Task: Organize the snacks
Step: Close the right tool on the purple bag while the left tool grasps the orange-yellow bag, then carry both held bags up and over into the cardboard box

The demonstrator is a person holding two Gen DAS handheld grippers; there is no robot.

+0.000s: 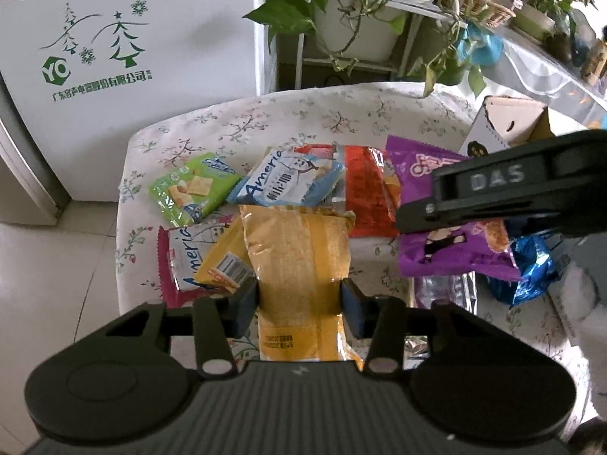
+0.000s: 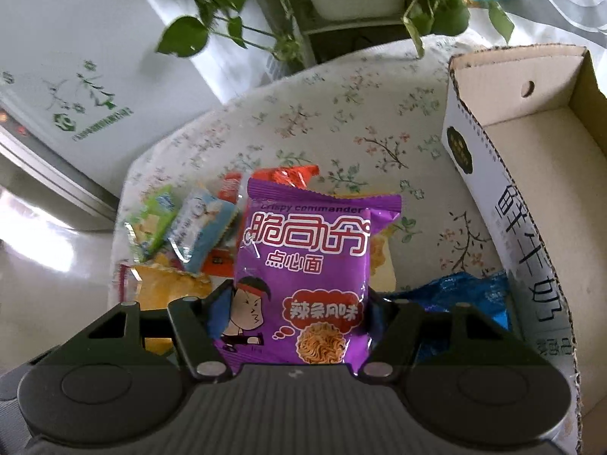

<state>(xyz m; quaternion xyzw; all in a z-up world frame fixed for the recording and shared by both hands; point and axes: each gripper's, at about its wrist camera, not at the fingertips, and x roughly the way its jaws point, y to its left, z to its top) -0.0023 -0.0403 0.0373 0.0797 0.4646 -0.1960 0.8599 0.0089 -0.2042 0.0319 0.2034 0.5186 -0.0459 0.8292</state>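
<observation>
My left gripper (image 1: 299,305) is shut on a yellow snack packet (image 1: 296,242), its blue pads pressing both sides of the packet above the floral tablecloth (image 1: 341,121). My right gripper (image 2: 297,316) is shut on a purple noodle-snack packet (image 2: 307,250) that stands upright between its fingers. In the left wrist view that right gripper (image 1: 413,220) comes in from the right with the purple packet (image 1: 451,254) in its jaws. Green (image 1: 193,189), light blue (image 1: 288,182), red (image 1: 364,197) and pink-edged (image 1: 178,261) packets lie in a loose pile on the table.
An open cardboard box (image 2: 531,159) with a bare floor stands at the table's right side. A blue foil bag (image 2: 463,295) lies beside it. A white appliance (image 1: 114,76) and a shelf of trailing plants (image 1: 341,7) stand behind the table; tiled floor lies to the left.
</observation>
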